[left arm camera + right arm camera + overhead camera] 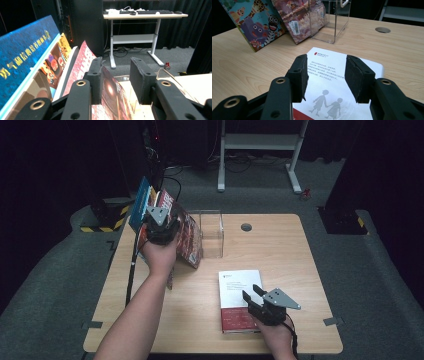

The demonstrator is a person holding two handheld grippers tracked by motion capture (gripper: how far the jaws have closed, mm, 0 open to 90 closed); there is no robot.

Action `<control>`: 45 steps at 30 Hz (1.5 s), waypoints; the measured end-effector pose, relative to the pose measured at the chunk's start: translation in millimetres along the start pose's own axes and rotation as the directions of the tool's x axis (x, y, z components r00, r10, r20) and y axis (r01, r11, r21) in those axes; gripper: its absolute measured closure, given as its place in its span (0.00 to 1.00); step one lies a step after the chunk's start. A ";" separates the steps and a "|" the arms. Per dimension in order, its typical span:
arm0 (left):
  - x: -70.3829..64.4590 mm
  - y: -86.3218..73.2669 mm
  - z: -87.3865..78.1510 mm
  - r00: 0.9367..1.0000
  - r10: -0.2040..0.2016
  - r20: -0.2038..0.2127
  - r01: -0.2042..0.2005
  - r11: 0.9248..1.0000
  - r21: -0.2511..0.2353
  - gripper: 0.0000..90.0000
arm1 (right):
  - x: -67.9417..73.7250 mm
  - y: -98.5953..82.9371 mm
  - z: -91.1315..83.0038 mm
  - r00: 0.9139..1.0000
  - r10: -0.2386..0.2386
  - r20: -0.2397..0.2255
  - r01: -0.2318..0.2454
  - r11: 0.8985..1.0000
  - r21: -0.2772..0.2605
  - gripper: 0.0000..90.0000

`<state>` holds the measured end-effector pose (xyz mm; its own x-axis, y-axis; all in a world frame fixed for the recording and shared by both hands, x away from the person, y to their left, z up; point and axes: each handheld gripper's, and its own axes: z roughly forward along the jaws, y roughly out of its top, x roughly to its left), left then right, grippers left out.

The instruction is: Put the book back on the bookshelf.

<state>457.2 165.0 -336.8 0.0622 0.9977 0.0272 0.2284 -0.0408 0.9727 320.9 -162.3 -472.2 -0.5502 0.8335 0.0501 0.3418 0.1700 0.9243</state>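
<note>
Several books lean in a row against a clear acrylic stand at the table's back left: a blue book, a cartoon-animal book and a red-covered book. My left gripper is at their top edges. Its jaws are open, and in the left gripper view the red book runs past the left jaw and under the gap. A white book with a red lower band lies flat at the front right. My right gripper hovers open just above its cover, with nothing between the jaws.
The wooden table has a round cable hole behind the stand. A white desk frame stands on the grey floor beyond, with dark curtains around. Yellow-black hazard tape marks the floor at the left.
</note>
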 end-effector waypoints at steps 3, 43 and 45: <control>-1.0 -3.9 -0.9 1.000 0.001 0.007 -0.001 1.000 0.001 0.70 | 0.5 -0.1 0.3 1.000 0.000 -0.002 0.000 1.000 0.001 0.59; -27.1 -82.9 -22.7 0.968 0.100 0.231 -0.126 0.987 0.100 0.61 | -2.1 -2.1 3.4 0.999 -0.028 -0.030 0.029 0.999 0.036 0.62; -29.6 -87.4 -24.7 0.963 0.105 0.249 -0.135 0.985 0.106 0.62 | -2.8 -2.4 3.6 0.999 -0.028 -0.030 0.029 0.999 0.039 0.62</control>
<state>411.4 140.4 -416.9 0.3258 0.9428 0.0713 0.3195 -0.1807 0.9302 324.4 -163.1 -475.9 -0.5822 0.8122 0.0359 0.3553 0.2145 0.9098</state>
